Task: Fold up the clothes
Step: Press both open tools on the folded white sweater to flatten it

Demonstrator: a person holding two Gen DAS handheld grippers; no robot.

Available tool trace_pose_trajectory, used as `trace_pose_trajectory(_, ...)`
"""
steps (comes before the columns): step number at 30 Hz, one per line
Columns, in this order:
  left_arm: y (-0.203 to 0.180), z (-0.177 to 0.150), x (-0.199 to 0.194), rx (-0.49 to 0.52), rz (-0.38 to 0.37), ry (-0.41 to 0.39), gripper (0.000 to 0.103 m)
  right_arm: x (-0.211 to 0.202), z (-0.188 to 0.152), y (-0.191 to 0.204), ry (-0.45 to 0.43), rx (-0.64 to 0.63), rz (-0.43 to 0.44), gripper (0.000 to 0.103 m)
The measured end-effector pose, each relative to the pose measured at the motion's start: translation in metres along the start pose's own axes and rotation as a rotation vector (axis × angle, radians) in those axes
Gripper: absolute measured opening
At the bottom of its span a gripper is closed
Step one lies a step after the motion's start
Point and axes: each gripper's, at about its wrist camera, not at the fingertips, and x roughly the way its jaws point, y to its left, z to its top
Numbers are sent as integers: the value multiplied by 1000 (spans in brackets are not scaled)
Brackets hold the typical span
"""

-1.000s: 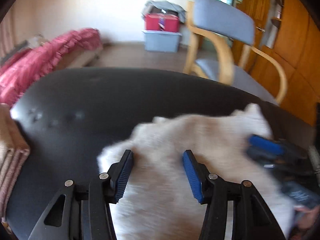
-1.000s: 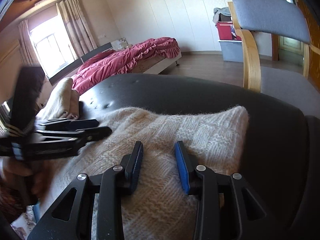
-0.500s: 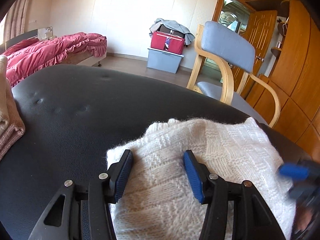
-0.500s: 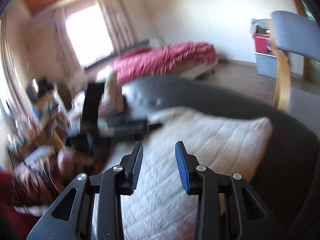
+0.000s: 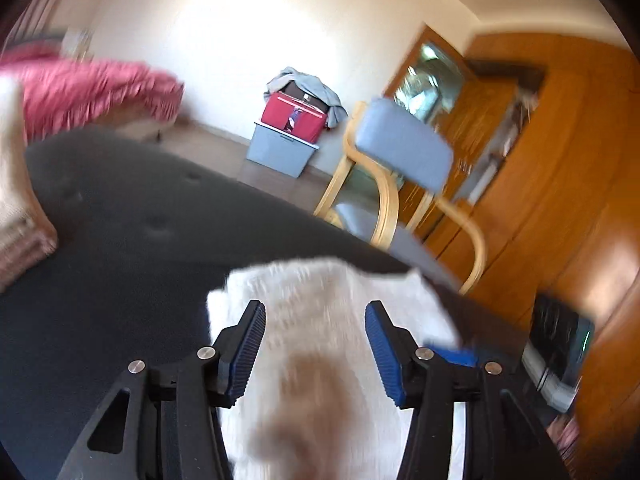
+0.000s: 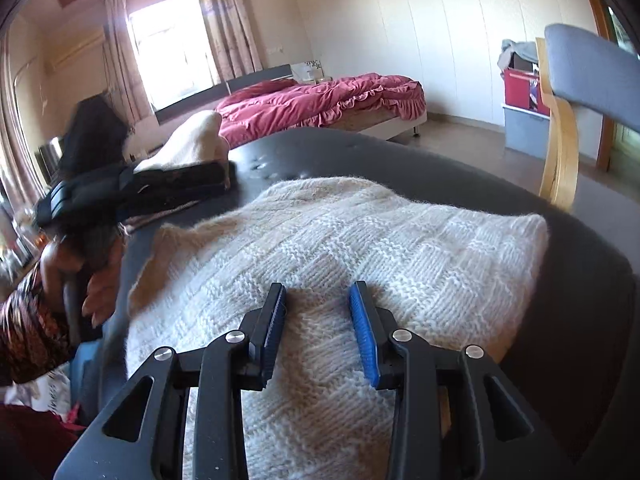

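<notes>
On the black padded table point(image 6: 420, 160) lies a fluffy white knitted sweater point(image 6: 360, 248), folded into a thick soft pile near the front edge. The right gripper point(image 6: 318, 320) is just above the sweater with its two blue pads a little apart. Nothing is pinched between them, and the wool shows in the gap. The left gripper point(image 5: 315, 344) is over the near end of the same sweater point(image 5: 320, 292), and its fingers are spread wide with nothing squeezed. That view is blurry. In the right view a hand point(image 6: 100, 284) holds the left gripper at the left side of the table. More folded clothes point(image 6: 192, 144) sit in a pile at the far left. Behind the table are a chair point(image 5: 400, 156) and a bed with a red cover point(image 6: 320, 100).
</notes>
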Motion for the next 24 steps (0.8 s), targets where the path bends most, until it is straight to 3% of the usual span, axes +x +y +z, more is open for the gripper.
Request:
trace_pose_trajectory(3,-32,-15,20,229,196,59,53,-1,0,1,-2,-3,0,37)
trace_pose_trajectory(5,-27,-19,27,225,235,53,55,-2,0,2,-2,-5,-1,37)
trace_pose_trajectory(7,1,-20,31,109,183,70,62,-2,0,3,-2,-4,1,37)
trace_pose_trajectory(9,36,-19,38,-62,89,116,83,-2,-1,3,-2,-2,4,37)
trace_pose_trajectory(10,51,-20,43,-138,40,141,87,-2,-1,4,-2,-1,5,37)
trace_pose_trajectory(12,67,-22,43,-220,-37,139,87,-3,-1,6,-4,-2,7,37)
trace_pose_trajectory(15,62,-23,41,-195,-28,127,87,-14,4,8,-31,-3,35,37)
trace_pose_trajectory(18,76,-26,36,-260,-115,97,86,-30,9,17,-68,-16,157,37)
trace_pose_trajectory(20,89,-31,29,-328,-163,60,81,-29,9,27,-44,-34,222,37)
trace_pose_trajectory(24,96,-34,23,-363,-115,27,80,-5,-2,36,60,11,246,37)
